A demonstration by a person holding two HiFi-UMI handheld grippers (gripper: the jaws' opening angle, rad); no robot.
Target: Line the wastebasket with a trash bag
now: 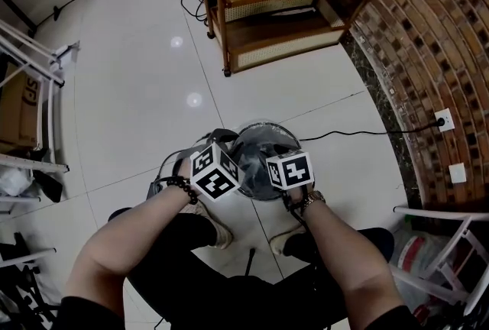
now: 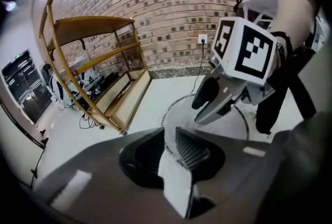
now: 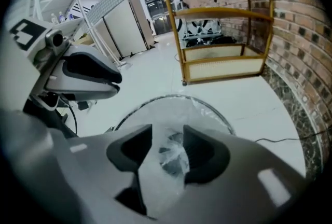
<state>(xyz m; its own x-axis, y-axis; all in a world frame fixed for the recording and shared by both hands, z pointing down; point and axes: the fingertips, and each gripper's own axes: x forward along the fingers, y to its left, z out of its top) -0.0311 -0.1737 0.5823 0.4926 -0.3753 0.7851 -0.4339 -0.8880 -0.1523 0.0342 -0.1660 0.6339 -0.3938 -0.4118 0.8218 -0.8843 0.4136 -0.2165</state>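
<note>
Bag film in both grippers, over the basket.

Left gripper [image 2: 174, 150] has its jaws nearly together, pinching a flat strip of film. Right gripper [image 3: 167, 153] has its jaws about half apart, with crumpled film in the gap but not clearly pinched. The bag [image 3: 176, 114] hangs as clear film inside the basket [image 1: 260, 124], which stands on the floor just ahead of the person's feet, with a shelf [image 1: 283, 8] beyond. The step in hand, I judge, is taking hold of the bag's mouth to spread it. Next calls for a firm right grip, then drawing both holds apart and down over opposite sides of the rim without tearing the thin film.
</note>
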